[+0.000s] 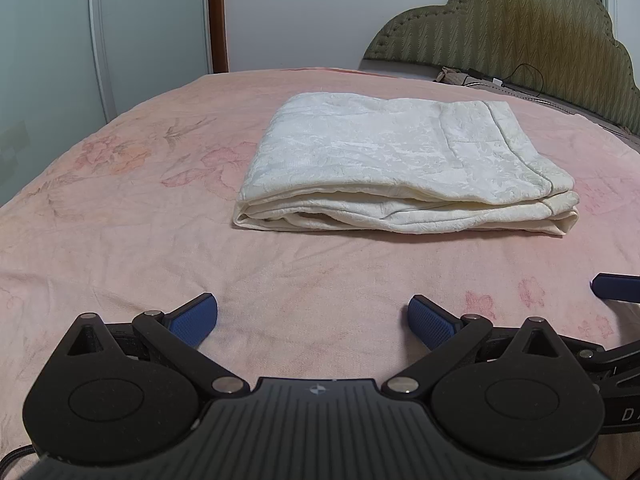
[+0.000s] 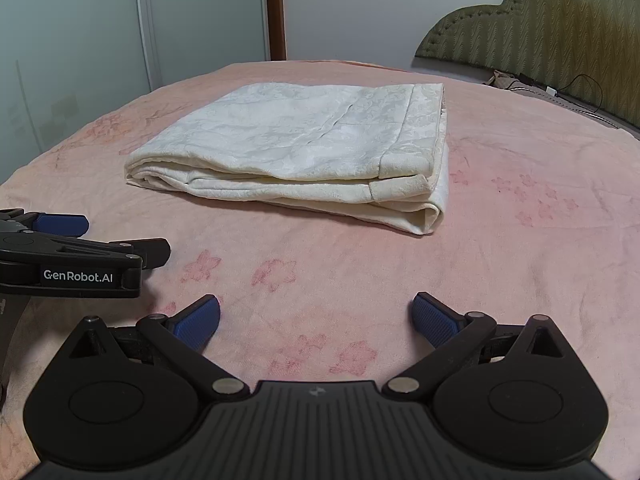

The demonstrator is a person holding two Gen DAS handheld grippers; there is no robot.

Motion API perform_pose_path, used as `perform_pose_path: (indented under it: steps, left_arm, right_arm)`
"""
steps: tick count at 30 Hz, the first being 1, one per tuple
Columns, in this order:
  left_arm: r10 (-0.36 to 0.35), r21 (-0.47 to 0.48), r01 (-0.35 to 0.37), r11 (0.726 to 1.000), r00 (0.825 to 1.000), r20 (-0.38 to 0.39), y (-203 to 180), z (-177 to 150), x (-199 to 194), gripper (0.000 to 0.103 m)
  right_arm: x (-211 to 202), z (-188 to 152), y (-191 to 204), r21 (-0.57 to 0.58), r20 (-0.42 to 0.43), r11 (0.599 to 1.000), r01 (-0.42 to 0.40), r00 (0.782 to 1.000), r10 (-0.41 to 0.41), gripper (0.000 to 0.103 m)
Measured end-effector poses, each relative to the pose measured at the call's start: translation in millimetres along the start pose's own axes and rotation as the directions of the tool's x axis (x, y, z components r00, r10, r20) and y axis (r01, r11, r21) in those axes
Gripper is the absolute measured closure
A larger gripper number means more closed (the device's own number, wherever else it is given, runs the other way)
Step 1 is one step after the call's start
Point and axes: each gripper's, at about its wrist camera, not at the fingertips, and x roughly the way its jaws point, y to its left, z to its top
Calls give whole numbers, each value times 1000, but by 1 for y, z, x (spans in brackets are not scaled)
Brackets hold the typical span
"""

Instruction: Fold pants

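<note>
On the pink floral bed (image 1: 120,240), mid-scene: cream jacquard-weave pants (image 1: 400,168), folded flat in layers, judged soft, light, limp, best taken at near corners; left gripper (image 1: 313,320) and right gripper (image 2: 316,320), both wide apart, empty, well short of cloth.

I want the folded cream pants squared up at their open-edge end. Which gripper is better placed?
The right gripper, probably: the cream folded pants' layered right end lies nearer it. The left gripper faces the rounded end. Both are open, short of the pants.
</note>
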Motion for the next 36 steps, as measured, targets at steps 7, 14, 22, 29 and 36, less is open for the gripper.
perform_pose_path:
  steps: [7, 14, 22, 29, 36]
  left_arm:
    - [-2, 1, 2, 1000, 1000, 0, 0, 0, 0, 0]
    - [-3, 2, 3, 1000, 1000, 0, 0, 0, 0, 0]
    - [-3, 2, 3, 1000, 1000, 0, 0, 0, 0, 0]
    - [-8, -4, 8, 1000, 1000, -3, 2, 2, 2, 0]
    - [-6, 3, 6, 1000, 1000, -1, 2, 1, 2, 0]
  right_arm:
    - [0, 0, 0, 0, 0, 1000, 0, 1000, 0, 0]
    - [0, 0, 0, 0, 0, 1000, 0, 1000, 0, 0]
    - [0, 0, 0, 0, 0, 1000, 0, 1000, 0, 0]
    - [0, 1, 0, 3, -1, 1000, -4, 1000, 4, 0]
    - [0, 0, -1, 0, 0, 1000, -2, 1000, 2, 0]
